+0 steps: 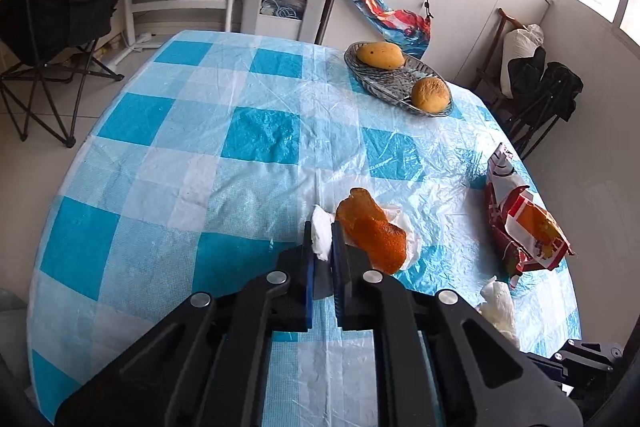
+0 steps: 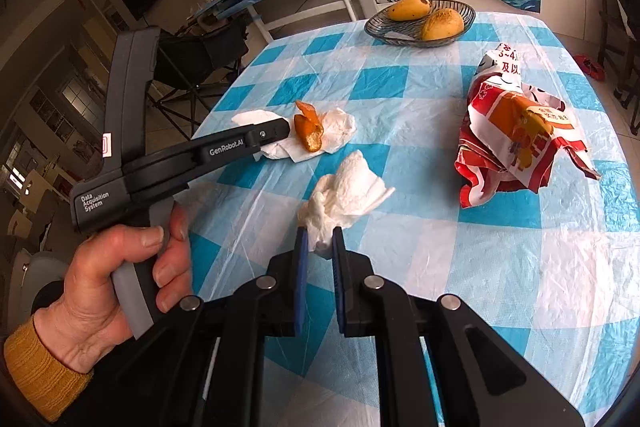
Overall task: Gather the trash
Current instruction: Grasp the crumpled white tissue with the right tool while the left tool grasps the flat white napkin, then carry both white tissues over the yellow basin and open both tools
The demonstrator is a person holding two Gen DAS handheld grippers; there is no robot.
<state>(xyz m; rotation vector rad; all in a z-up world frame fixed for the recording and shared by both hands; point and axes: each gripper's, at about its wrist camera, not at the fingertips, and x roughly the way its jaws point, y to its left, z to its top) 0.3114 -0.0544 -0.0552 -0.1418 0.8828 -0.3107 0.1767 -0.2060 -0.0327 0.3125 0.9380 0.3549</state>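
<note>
Both hand-held grippers clamped on tissues over the checked counter.

The left hand-held gripper (image 1: 321, 227) grips a tissue (image 1: 322, 237) under an orange peel (image 1: 370, 227), near the counter's (image 1: 160, 147) near edge. The right hand-held gripper (image 2: 319, 231) grips a crumpled tissue (image 2: 348, 191), held off the counter (image 2: 520, 267) toward its near edge. A red wrapper (image 2: 516, 135) lies by the right edge; a fruit dish (image 2: 420, 21) sits at the far edge. The counter's left half is open.
</note>
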